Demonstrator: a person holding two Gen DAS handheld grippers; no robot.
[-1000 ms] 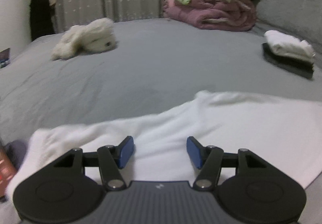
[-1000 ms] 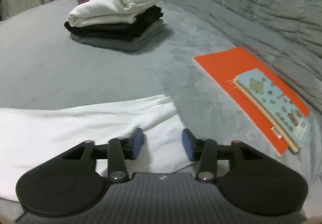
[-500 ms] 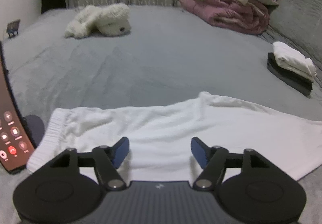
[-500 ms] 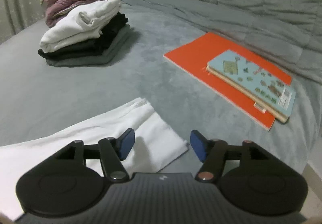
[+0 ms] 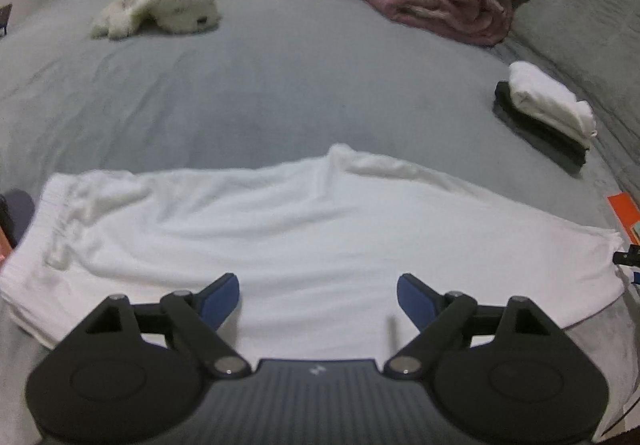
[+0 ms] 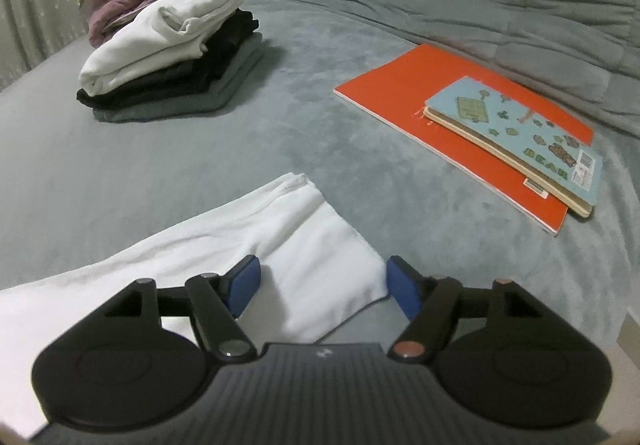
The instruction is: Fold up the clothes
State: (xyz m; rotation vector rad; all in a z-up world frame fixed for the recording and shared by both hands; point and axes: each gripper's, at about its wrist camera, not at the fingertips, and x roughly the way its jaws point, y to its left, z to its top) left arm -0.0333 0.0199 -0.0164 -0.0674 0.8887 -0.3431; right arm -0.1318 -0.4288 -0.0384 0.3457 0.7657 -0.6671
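**White garment spread flat on the grey bed**

A grey bedspread (image 5: 280, 85) covers the bed, with a white plush toy (image 5: 160, 3) and a heap of pink bedding (image 5: 436, 5) at its far side. The white garment (image 5: 320, 225) lies flat across the near edge. The left gripper (image 5: 318, 295) hovers over its middle, jaws wide apart and empty. The right gripper (image 6: 323, 283) hangs over the garment's end, jaws likewise spread. A folded stack (image 6: 168, 57) and an orange book (image 6: 452, 117) lie beyond.

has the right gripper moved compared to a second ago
Yes. The right gripper has swung right and opened wider: the folded stack and orange book slid left in its view.
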